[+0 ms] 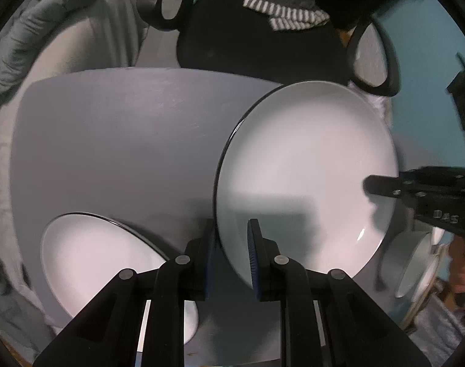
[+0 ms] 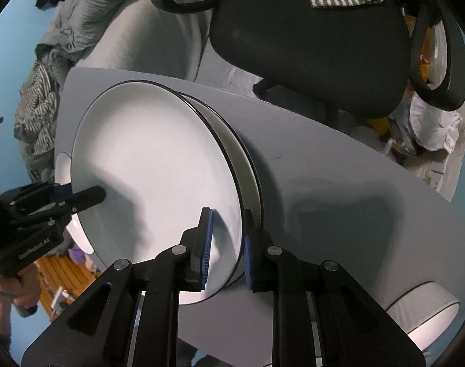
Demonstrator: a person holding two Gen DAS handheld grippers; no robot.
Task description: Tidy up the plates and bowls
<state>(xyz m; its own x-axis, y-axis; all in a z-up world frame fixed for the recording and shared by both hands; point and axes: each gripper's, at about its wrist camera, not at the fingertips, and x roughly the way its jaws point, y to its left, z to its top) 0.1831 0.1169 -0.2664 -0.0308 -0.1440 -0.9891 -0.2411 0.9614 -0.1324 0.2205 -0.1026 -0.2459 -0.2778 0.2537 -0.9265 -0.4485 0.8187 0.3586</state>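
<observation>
A large white plate with a black rim (image 1: 305, 171) (image 2: 153, 168) is held tilted above the grey table (image 1: 125, 140). My left gripper (image 1: 231, 257) grips its near rim, seen from the right wrist view at the plate's left edge (image 2: 79, 198). My right gripper (image 2: 226, 244) grips the opposite rim, seen in the left wrist view (image 1: 382, 186). A second plate (image 2: 247, 165) lies just beneath it on the table. A white bowl (image 1: 104, 263) sits at the lower left of the table. White bowls (image 1: 415, 263) show under the plate at right.
A black office chair (image 2: 309, 39) stands behind the table. A striped cloth (image 1: 287, 15) lies on it. Grey bedding (image 1: 34, 39) lies at the far left. A white bowl or lamp shade (image 2: 425, 315) sits at the table's near right.
</observation>
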